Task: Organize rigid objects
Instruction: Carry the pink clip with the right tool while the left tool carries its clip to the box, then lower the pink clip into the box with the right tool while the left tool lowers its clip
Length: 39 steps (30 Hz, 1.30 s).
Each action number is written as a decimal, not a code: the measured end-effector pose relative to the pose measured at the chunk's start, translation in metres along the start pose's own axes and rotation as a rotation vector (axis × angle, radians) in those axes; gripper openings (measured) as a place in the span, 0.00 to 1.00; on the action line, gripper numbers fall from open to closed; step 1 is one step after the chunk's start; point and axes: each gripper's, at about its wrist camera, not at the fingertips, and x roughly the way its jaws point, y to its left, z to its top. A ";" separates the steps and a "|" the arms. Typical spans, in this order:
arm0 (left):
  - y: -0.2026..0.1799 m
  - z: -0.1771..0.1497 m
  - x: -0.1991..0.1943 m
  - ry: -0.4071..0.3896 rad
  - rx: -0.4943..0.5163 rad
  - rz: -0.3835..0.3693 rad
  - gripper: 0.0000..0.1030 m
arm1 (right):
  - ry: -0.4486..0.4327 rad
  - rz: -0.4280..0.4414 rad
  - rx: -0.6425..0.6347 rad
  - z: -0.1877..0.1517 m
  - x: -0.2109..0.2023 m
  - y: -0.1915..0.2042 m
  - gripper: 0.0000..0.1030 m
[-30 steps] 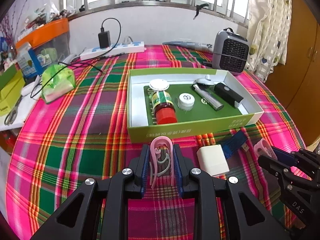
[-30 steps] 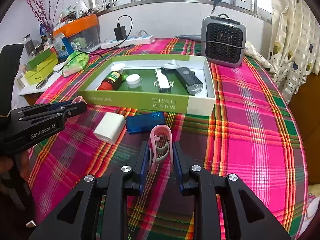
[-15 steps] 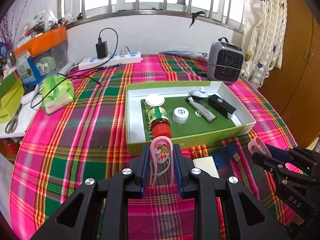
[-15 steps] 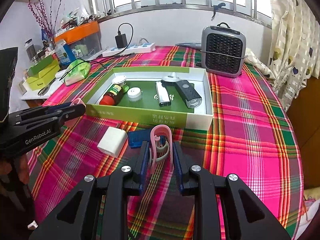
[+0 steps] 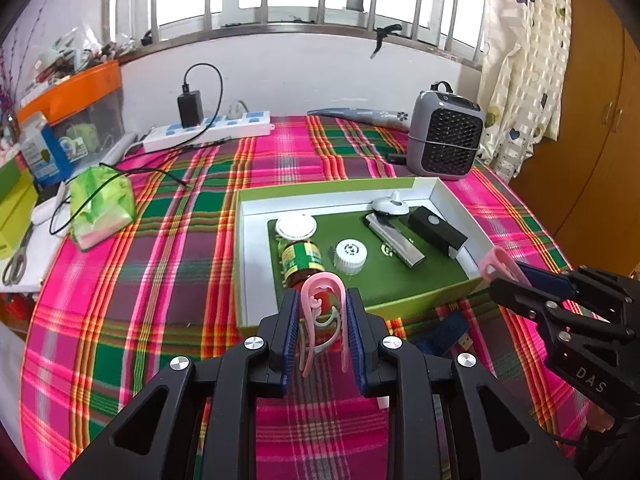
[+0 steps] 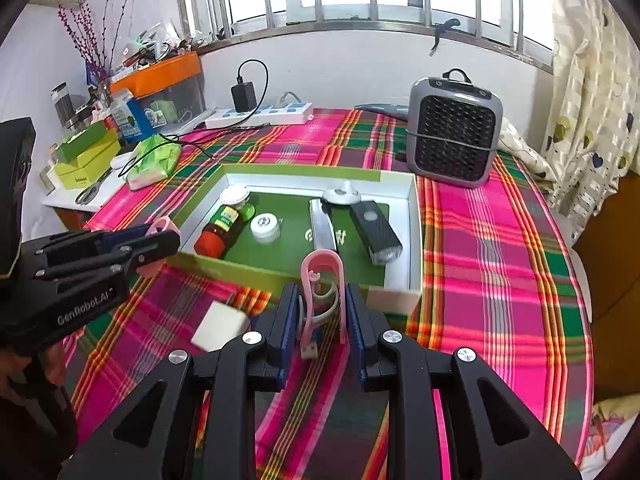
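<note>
**Mia:** What are the two grabbers doing?

**Ben:** Each one is pinching a pink clip. The left gripper (image 5: 323, 322) is squeezing its pink clip (image 5: 322, 304) tight between its blue pads. The right gripper (image 6: 322, 316) is squeezing the other pink clip (image 6: 322, 288) the same way.

**Mia:** Has anything changed?

**Ben:** Yes. A moment ago both clips were hanging lower, near the plaid tablecloth (image 5: 168, 280) in front of the box. Now both are going up and moving toward the green box (image 5: 360, 308). From the left camera, the clip is now showing in front of the brown bottle (image 5: 303, 262) inside the box.

**Mia:** What is in the box already?

**Ben:** The bottle lying on its side, a white cap (image 5: 351, 254), a silver bar (image 5: 394, 242) and a black flashlight (image 5: 437, 231).

**Mia:** What is still outside?

**Ben:** A white block (image 6: 220, 326) and a blue USB stick (image 5: 442, 334), lying close together on the cloth in front of the box.

**Mia:** So what does that mean?

**Ben:** I think the clips are going into the box next. They are not inside yet. The grabbers are sitting close together, so they need to be careful not to bump each other. After that, the block and the stick are waiting.
</note>
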 end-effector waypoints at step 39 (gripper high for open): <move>-0.015 0.019 0.070 0.113 0.017 -0.068 0.21 | 0.191 0.187 -0.117 0.082 0.123 0.003 0.24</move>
